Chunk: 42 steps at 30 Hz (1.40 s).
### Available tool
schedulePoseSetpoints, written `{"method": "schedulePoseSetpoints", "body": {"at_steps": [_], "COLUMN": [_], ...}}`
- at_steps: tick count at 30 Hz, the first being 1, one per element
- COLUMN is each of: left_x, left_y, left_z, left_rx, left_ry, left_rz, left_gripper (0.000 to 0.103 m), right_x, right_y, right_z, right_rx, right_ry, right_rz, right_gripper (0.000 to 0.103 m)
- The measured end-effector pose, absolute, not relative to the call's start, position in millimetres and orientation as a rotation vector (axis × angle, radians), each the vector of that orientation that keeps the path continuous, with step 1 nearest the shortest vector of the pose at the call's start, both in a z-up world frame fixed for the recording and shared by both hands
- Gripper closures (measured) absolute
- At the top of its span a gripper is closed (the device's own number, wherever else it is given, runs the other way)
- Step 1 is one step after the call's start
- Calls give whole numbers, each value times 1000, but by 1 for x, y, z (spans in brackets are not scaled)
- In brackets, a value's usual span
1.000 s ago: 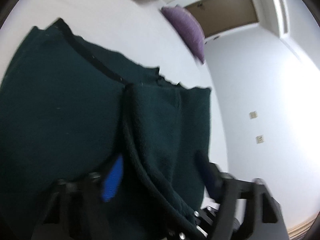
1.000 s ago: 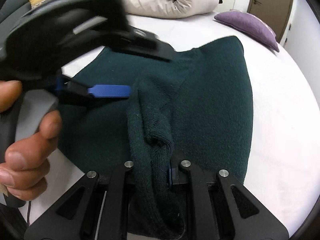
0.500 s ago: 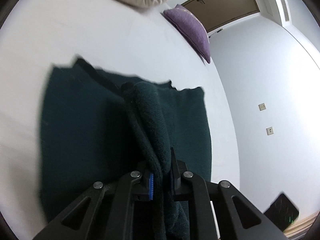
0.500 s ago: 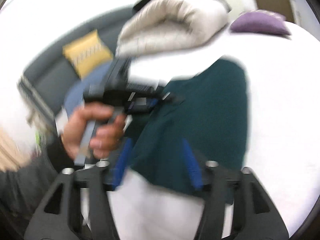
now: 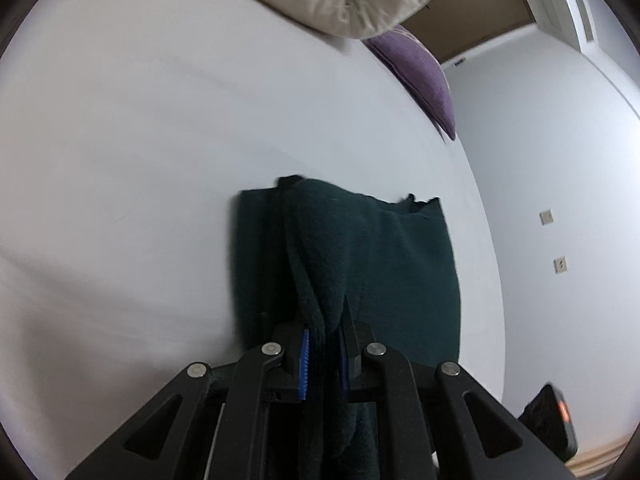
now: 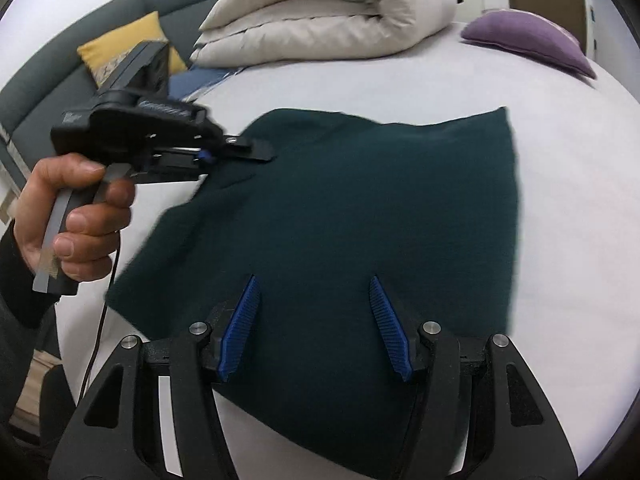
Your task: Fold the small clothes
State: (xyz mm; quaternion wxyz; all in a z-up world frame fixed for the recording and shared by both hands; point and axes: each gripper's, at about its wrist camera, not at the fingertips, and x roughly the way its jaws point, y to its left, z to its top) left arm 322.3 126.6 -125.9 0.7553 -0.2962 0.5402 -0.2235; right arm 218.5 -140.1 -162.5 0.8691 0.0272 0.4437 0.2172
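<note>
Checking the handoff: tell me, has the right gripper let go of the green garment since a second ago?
Yes. The right gripper now hangs open above the green garment, farther from the duvet.

Left gripper (image 5: 323,360) clamped on cloth, held in left hand (image 6: 76,216). Right gripper (image 6: 316,328) jaws spread wide, holding nothing.

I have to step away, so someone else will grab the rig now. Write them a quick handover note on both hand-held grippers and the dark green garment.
Left hand-held gripper: shut on a bunched edge of the dark green knitted garment, lifting that edge off the white bed.
Right hand-held gripper: open, holding nothing, hovering over the garment's near edge.
Garment: spread mostly flat on the bed, left side raised. The cream rolled duvet and purple cushion lie beyond it, apart from it.
Done: left edge gripped.
Left: probably carry that edge across to make the fold, release, smooth, then fold again.
</note>
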Motion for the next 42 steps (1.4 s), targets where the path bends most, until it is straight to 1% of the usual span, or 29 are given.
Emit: {"method": "schedulePoseSetpoints", "body": {"at_steps": [2, 7, 13, 14, 17, 21, 23, 25, 27, 28, 29, 30, 34, 37, 38, 42], "left_x": [320, 320, 319, 317, 303, 268, 251, 236, 231, 230, 230, 229, 227, 224, 223, 219], "left_y": [135, 143, 138, 138, 133, 113, 84, 59, 51, 50, 54, 58, 65, 66, 65, 67], "left_z": [-138, -143, -143, -141, -116, -69, -62, -72, -91, -103, -114, -119, -122, -126, -126, -131], "left_rx": [-681, -730, -736, -730, -597, -440, -331, -250, -208, -197, -204, -209, -197, -181, -189, -187], "left_ry": [1179, 1149, 1143, 1139, 1087, 948, 939, 965, 1004, 1025, 1028, 1017, 1003, 994, 995, 982], "left_rz": [-477, -441, -409, -402, -312, -291, -352, -382, -369, -349, -333, -323, -331, -334, -334, -332], "left_gripper": [91, 91, 90, 88, 82, 82, 82, 82, 82, 85, 94, 97, 97, 97, 97, 96], "right_x": [217, 209, 199, 199, 196, 189, 189, 191, 193, 194, 195, 195, 195, 193, 192, 197], "right_y": [-120, -74, -67, -67, -80, -132, -157, -180, -195, -200, -205, -209, -206, -213, -216, -214], "right_z": [-167, -191, -195, -193, -176, -142, -136, -138, -149, -154, -160, -168, -192, -195, -198, -221], "right_rx": [50, 8, 10, 11, 68, 271, 382, 468, 519, 548, 582, 614, 598, 675, 697, 646], "right_ry": [936, 949, 938, 939, 953, 883, 869, 874, 899, 907, 915, 938, 979, 956, 949, 1024], "right_rz": [478, 471, 436, 438, 465, 503, 522, 548, 518, 516, 522, 532, 534, 574, 579, 572], "right_gripper": [46, 46, 45, 45, 46, 46, 46, 46, 46, 46, 46, 47, 48, 47, 49, 50]}}
